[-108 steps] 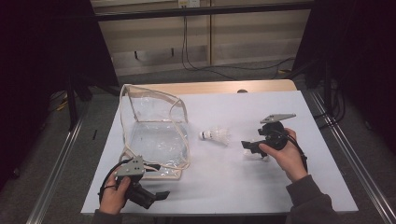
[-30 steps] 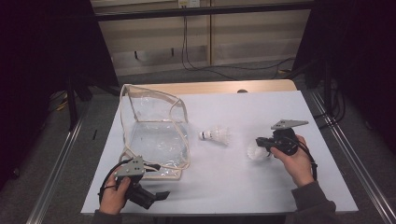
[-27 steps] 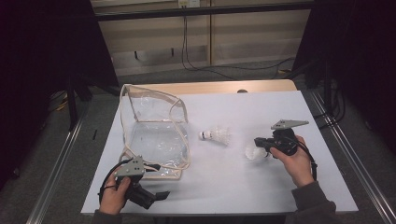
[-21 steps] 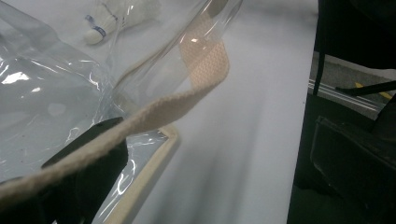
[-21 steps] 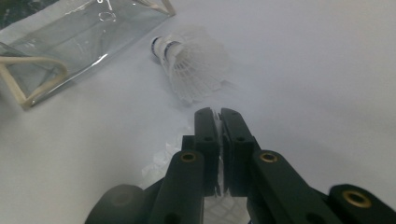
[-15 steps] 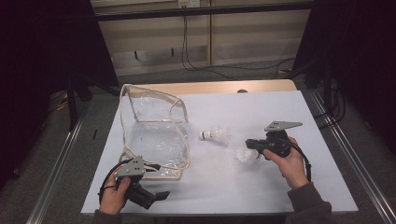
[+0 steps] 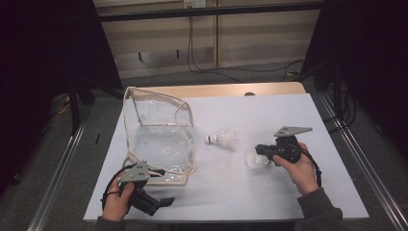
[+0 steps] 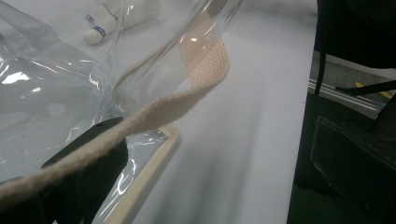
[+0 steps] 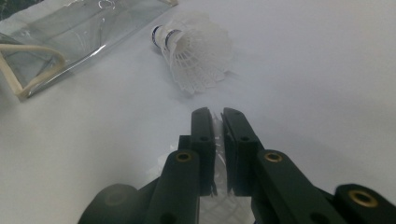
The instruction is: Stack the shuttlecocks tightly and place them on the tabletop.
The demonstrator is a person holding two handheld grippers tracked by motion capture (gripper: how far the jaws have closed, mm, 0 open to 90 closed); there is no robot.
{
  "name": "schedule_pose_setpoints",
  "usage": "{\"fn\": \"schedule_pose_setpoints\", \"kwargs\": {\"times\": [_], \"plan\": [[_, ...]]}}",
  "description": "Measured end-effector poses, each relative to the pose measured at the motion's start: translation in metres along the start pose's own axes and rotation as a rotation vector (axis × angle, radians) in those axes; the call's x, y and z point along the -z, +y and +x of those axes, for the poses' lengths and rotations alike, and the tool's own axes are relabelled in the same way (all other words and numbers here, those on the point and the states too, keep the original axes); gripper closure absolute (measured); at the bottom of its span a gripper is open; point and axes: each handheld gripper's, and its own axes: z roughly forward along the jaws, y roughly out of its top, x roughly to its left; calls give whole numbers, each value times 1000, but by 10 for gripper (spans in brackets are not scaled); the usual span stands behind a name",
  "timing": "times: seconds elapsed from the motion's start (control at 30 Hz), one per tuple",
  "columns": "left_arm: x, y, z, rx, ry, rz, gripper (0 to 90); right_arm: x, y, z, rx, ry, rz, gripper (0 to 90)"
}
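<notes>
White tabletop [image 7: 269, 120] is slick: the right gripper [image 9: 218, 116] pinches a shuttlecock [image 7: 255, 160] by thin feathers that may slip or crush before reaching the clear bag [image 7: 161, 139], whose strap [image 8: 154, 114] the left gripper [image 7: 166, 201] clamps

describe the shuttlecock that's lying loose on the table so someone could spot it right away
Start at the clear plastic bag standing on the left half of the white table. Just off the bag's right side lies the loose shuttlecock, on its side, dark-banded cork end toward the bag and white feather skirt pointing away. Unlike the other shuttlecock, pinched in the right gripper nearer the person, nothing touches it.
</notes>
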Motion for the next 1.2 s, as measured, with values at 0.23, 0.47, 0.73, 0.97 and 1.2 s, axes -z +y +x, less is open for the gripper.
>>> {"fn": "schedule_pose_setpoints", "kwargs": {"times": [0.23, 0.47, 0.73, 0.97, 1.2], "plan": [[0, 0, 0, 0, 1, 1, 40, 7, -1, -4, -2, -25, -15, 807], [0, 0, 0, 0, -1, 2, 40, 18, -5, -12, -16, -56, -36, 784], [0, 1, 0, 5, 1, 1, 40, 31, -10, -20, -20, -85, -63, 758], [0, 1, 0, 4, 1, 1, 39, 37, -13, -22, -10, -111, -60, 749], [0, 1, 0, 2, 2, 3, 40, 42, -16, -25, -16, -144, -60, 711]]}}
